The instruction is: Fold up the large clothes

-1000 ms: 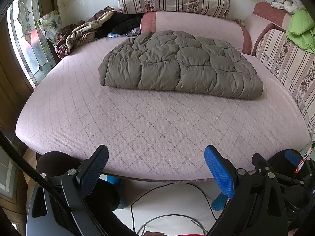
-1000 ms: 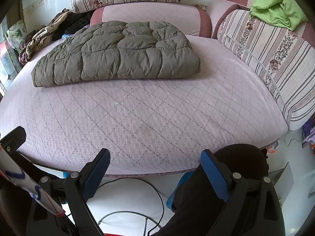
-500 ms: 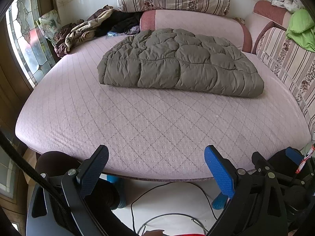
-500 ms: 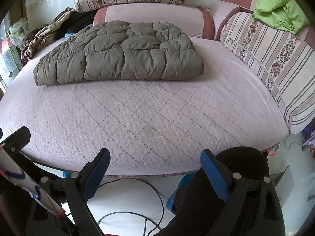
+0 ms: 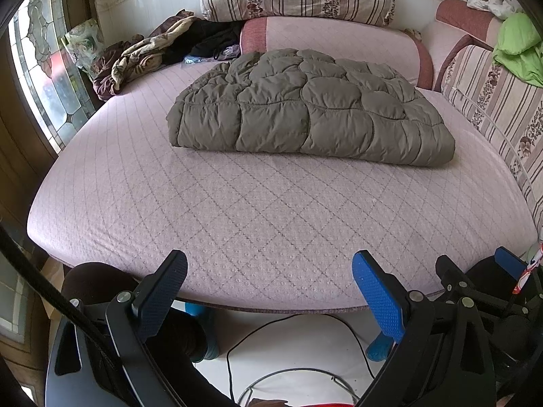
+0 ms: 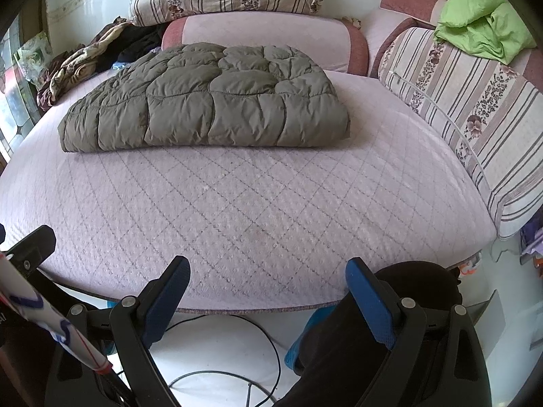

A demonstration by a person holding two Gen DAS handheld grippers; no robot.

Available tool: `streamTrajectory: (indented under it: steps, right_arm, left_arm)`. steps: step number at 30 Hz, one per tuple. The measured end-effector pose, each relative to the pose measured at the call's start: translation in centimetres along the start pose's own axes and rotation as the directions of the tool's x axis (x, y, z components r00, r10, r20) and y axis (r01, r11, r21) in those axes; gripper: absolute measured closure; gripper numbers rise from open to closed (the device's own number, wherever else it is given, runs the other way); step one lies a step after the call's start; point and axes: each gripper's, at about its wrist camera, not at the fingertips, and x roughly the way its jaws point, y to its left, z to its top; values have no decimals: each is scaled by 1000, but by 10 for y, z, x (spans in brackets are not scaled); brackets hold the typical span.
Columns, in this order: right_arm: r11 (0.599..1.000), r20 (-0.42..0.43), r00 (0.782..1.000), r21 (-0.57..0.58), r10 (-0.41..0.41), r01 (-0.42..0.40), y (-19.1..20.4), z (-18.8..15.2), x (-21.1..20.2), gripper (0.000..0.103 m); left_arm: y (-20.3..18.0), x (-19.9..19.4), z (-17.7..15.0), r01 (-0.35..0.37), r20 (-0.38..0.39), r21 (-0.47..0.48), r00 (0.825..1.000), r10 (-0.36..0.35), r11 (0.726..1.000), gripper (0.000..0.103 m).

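Observation:
An olive-green quilted puffer garment (image 5: 305, 108) (image 6: 210, 101) lies folded into a flat bundle on the far half of the pink quilted bed (image 5: 254, 210) (image 6: 258, 203). My left gripper (image 5: 269, 281) hangs open at the bed's near edge, with nothing between its fingers. My right gripper (image 6: 266, 285) is open too, empty, at the same near edge. Both stand well short of the garment, apart from it.
Dark and tan loose clothes (image 5: 149, 54) are piled at the bed's far left by a stained-glass window (image 5: 44, 78). Striped cushions (image 6: 475, 108) line the right side, with a green cloth (image 6: 482, 30) on top. A person's dark-trousered legs (image 6: 390, 332) and a cable (image 5: 271, 332) are on the floor below.
Both grippers have crept slightly forward and up, so the folded garment sits a little lower and nearer in both views. Both stay open.

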Motion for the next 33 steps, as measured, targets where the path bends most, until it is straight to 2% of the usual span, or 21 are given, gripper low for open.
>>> streamTrajectory:
  steps: [14, 28, 33]
  right_arm:
    - [1000, -6, 1000, 6, 12, -12, 1, 2, 6, 8]
    - [999, 56, 998, -19, 34, -33, 6, 31, 5, 8]
    - [999, 46, 998, -21, 44, -43, 9, 32, 12, 8]
  left_arm:
    - [0, 6, 2, -12, -8, 3, 1000, 12, 1000, 6]
    - [9, 10, 22, -47, 19, 8, 999, 47, 999, 6]
    - [7, 14, 24, -56, 16, 13, 998, 56, 998, 6]
